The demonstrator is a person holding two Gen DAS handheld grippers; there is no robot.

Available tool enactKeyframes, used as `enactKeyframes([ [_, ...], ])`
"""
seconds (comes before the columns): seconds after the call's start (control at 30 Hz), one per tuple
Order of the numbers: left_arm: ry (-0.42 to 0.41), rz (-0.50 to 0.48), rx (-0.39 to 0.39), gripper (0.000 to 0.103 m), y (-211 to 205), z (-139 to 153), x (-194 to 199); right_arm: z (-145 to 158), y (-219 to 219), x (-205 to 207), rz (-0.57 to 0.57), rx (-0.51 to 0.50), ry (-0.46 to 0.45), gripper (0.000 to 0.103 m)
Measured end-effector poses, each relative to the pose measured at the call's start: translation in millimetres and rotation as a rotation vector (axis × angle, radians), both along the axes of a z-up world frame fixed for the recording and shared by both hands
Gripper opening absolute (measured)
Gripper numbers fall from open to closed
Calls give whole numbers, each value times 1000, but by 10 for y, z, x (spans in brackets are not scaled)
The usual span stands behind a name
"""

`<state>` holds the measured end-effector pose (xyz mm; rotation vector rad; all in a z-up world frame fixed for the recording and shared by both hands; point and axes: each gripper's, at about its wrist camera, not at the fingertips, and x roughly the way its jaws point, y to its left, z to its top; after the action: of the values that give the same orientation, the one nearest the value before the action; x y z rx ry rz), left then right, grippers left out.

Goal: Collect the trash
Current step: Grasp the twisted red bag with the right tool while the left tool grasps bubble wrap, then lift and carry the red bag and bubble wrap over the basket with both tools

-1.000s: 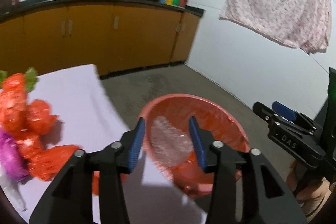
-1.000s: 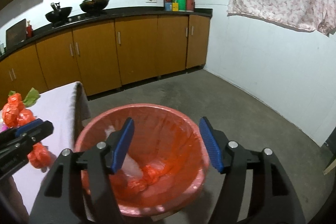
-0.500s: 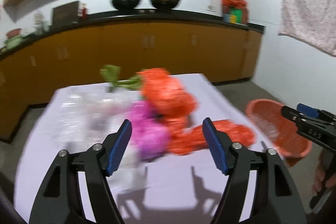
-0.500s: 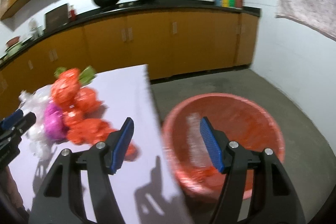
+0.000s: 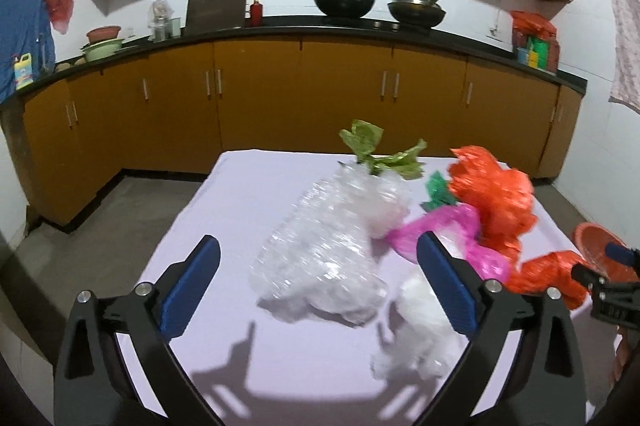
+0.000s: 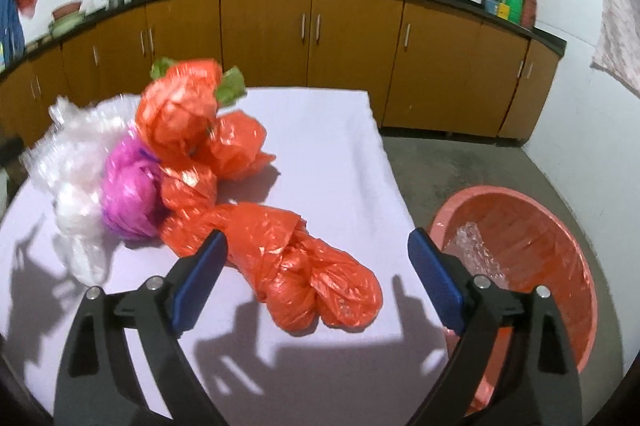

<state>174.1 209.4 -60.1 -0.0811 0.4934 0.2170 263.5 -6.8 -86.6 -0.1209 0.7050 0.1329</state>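
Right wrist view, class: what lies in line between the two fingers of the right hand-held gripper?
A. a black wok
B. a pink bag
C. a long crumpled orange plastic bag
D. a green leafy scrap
C: the long crumpled orange plastic bag lies on the lilac table just ahead of the right hand-held gripper, whose jaws are opening and not touching it.

- my left tool (image 5: 318, 282) camera looks forward and down along its fingers, close over the near edge of the bench (image 5: 248, 194), facing the kitchen cabinets (image 5: 256, 94).
- my right tool (image 6: 318, 276) camera sits further right, tilted more steeply down, taking in the bench's right edge and the tub (image 6: 560, 266) on the floor.
- both views share the heap of bags (image 5: 494, 202) and the cabinets; the left view catches the right tool at its right edge.
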Motion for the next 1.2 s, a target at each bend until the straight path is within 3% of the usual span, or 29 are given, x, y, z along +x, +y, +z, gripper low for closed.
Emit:
enactKeyframes([
  [0.4, 108, -13, -35, 101, 221, -208, 468, -209, 85, 157, 56, -32, 68, 89],
  [0.7, 202, -23, -93, 99, 353, -445, 553, -263, 69, 244, 60, 3, 94, 78],
  [0.77, 214, -30, -111, 93, 379, -483, 551, -277, 65, 252, 59, 8, 101, 74],
  [0.9, 224, -45, -136, 76, 396, -516, 556, -311, 49, 283, 58, 32, 129, 53],
  [1.03, 217, -57, -153, 55, 405, -512, 550, -318, 48, 282, 58, 45, 136, 47],
  [1.2, 206, -55, -161, 37, 413, -477, 514, -299, 44, 249, 57, 50, 135, 45],
])
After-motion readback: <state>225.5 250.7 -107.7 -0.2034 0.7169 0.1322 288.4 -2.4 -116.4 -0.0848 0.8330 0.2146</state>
